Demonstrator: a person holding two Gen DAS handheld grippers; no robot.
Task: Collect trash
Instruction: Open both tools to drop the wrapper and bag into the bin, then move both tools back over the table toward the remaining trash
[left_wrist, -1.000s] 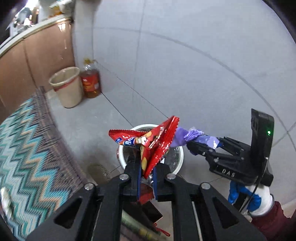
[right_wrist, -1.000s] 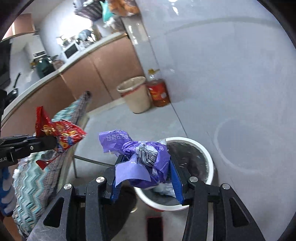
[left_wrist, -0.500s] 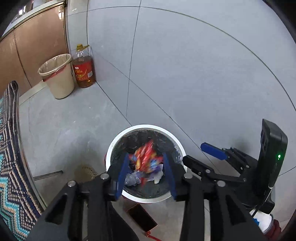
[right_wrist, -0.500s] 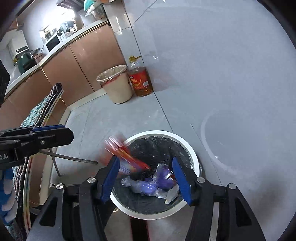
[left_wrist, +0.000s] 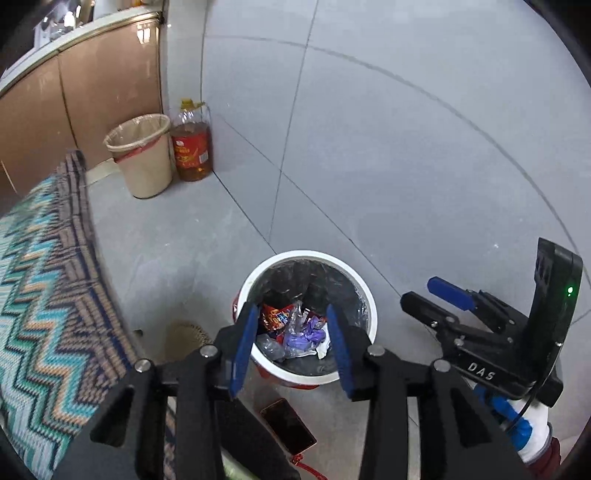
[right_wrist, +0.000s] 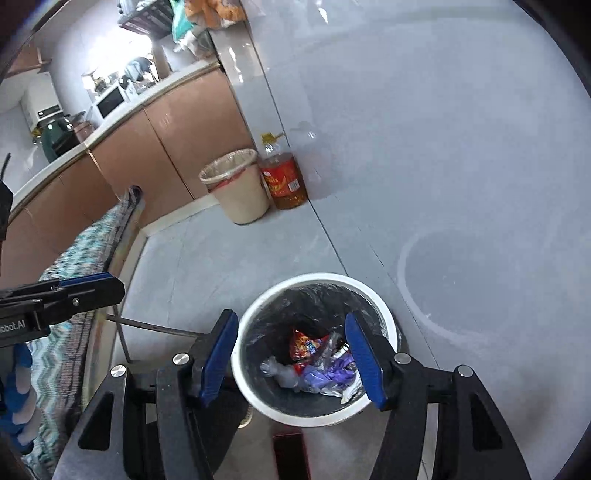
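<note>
A white-rimmed trash bin (left_wrist: 360, 291) with a dark liner stands on the grey floor; it also shows in the right wrist view (right_wrist: 384, 310). Inside lie a red snack wrapper (left_wrist: 275, 318), which also shows in the right wrist view (right_wrist: 303, 345), a purple bag (left_wrist: 304, 334), also seen from the right (right_wrist: 328, 371), and clear plastic. My left gripper (left_wrist: 291, 345) is open and empty above the bin. My right gripper (right_wrist: 293, 360) is open and empty above it too; it appears at the right in the left wrist view (left_wrist: 424, 295).
A beige bin (left_wrist: 142, 155) with a liner and an oil bottle (left_wrist: 192, 146) stand by the wall and the brown cabinets (right_wrist: 155, 140). A zigzag-patterned cloth (left_wrist: 44, 295) covers a table on the left. A phone (left_wrist: 288, 426) lies on the floor by the bin.
Both grippers opened above the bin. The red wrapper fell from the left one and the purple bag from the right one; both now lie inside the bin.
</note>
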